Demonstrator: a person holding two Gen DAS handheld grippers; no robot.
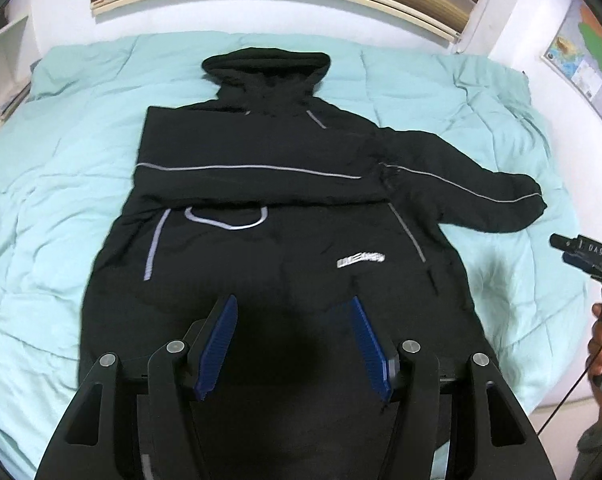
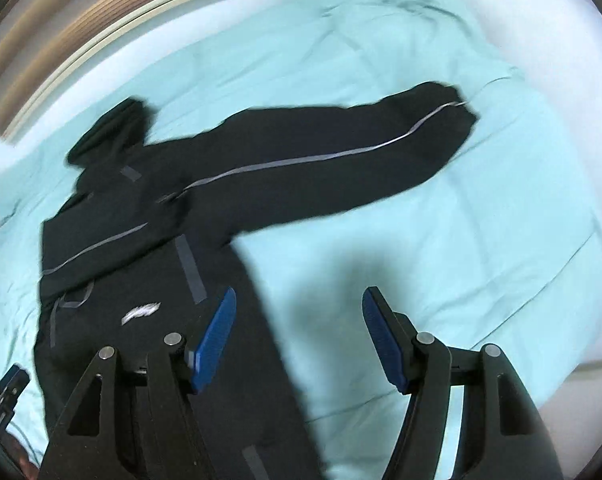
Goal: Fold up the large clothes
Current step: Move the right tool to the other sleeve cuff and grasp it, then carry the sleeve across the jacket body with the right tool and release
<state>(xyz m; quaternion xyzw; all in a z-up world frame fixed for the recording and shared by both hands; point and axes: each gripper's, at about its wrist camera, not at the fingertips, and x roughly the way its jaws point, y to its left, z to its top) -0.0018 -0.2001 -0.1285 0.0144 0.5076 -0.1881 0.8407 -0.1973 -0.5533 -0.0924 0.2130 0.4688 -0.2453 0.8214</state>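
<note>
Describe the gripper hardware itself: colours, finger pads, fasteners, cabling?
Both the left gripper and right gripper have matte black linkage frames with triangular cutouts, round silver pivot pins and ribbed blue pads. A thin black cable trails below the bare hand.

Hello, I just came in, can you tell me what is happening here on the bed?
A person is folding a black hooded jacket spread on a light green quilt. One sleeve is already folded across the chest; the other sleeve lies stretched out to the side. The left hand-held gripper is open over the jacket's lower part. The right hand-held gripper is open over the jacket's edge, holding nothing.
</note>
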